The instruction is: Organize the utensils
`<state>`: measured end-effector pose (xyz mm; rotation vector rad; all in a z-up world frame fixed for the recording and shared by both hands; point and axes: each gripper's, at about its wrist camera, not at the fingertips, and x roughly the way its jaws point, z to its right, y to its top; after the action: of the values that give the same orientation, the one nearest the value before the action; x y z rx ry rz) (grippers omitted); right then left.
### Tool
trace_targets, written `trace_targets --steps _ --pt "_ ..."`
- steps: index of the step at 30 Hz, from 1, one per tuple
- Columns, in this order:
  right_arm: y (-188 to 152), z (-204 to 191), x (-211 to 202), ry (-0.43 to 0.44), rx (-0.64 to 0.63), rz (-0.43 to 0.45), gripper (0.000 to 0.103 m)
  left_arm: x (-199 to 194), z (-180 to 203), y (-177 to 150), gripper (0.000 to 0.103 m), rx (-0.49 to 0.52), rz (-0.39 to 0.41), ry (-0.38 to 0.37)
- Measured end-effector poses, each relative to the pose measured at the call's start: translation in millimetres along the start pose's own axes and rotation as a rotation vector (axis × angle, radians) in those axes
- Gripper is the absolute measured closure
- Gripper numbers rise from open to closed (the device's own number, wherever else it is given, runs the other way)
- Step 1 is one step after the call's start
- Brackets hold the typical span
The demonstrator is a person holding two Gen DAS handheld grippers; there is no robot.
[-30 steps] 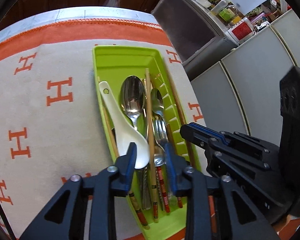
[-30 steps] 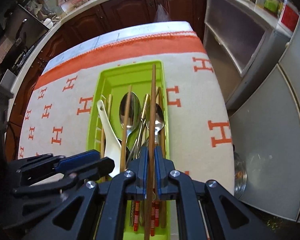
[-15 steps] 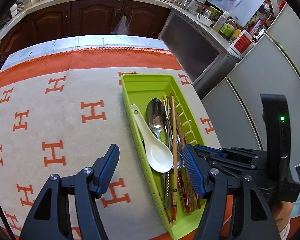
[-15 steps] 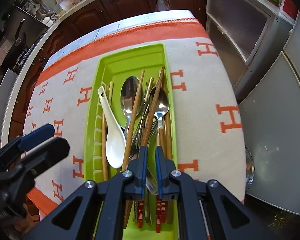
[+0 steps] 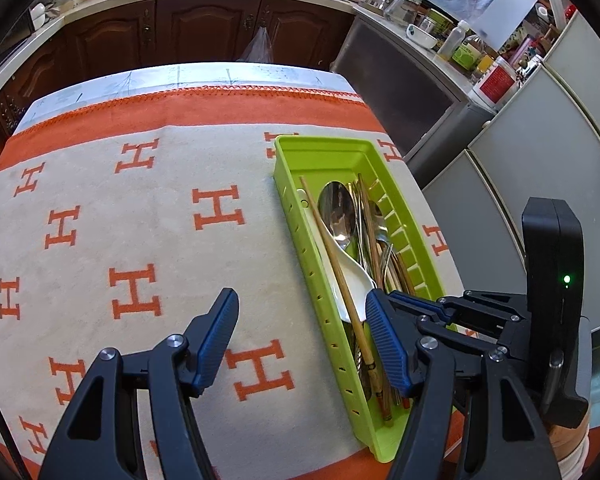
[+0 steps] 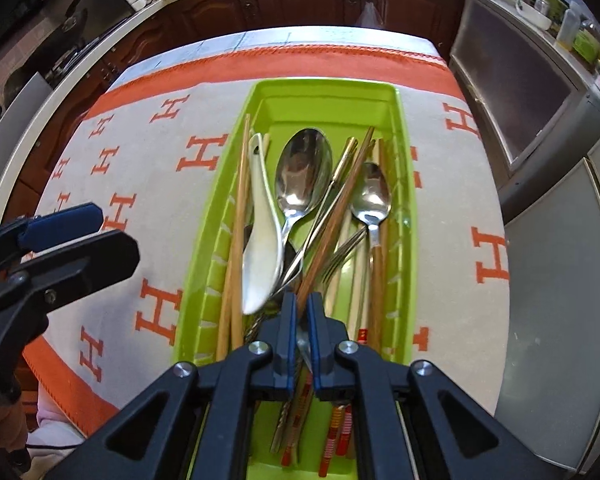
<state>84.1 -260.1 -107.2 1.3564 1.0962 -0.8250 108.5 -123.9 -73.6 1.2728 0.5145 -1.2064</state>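
Right wrist view: the right gripper (image 6: 301,312) has just been closing, and its blue pads are now nearly pressed together on a dark brown chopstick (image 6: 337,216), gripped partway along its shaft; it slants up and away across the green plastic tray (image 6: 328,92). Beside the pads lie a white ceramic soup spoon (image 6: 260,248), a large steel spoon (image 6: 302,172), a smaller steel spoon (image 6: 371,194), a fork (image 6: 346,250) and more pale bamboo chopsticks (image 6: 236,240) along the tray's left wall. Everything rests inside the tray, which sits on a cream cloth with orange H marks (image 6: 440,240).

From the left wrist camera, the left gripper (image 5: 300,336) has its jaws spread wide with nothing between them, hovering over the cloth at the tray's near left edge, one finger overlapping the tray.

A chopstick is light, stiff and smooth, so I judge it likely to pivot or slide if pinched near one end; a hold nearer the middle should keep it level. The ceramic spoon is the fragile piece and looks glossy, so slippery; its handle seems the safer place to grip.
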Motion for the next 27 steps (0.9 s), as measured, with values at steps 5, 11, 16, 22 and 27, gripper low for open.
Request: trace_targets --steps 5,11,16,22,27 --pt "-3.7 -5.1 -10.5 0.032 0.014 -0.015 0.098 -8.0 7.6 -4.9 0.038 0.057 0.017 0.021" --pt "-7.8 1.6 -32.0 0.061 0.097 0.018 0.098 -30.4 13.3 -11.3 0.022 0.115 0.065 0.065" --pt "-17.5 -5.5 -57.0 0.085 0.132 0.065 0.098 -60.8 12.4 -15.4 0.013 0.158 0.111 0.151" --pt "-28.1 -24.8 -92.7 0.095 0.155 0.14 0.098 -99.6 -1.2 -17.8 0.007 0.121 0.142 0.259" --pt "-33.3 -38.9 -120.7 0.121 0.177 0.204 0.089 -133.8 -13.5 -22.2 0.001 0.049 0.204 0.286"
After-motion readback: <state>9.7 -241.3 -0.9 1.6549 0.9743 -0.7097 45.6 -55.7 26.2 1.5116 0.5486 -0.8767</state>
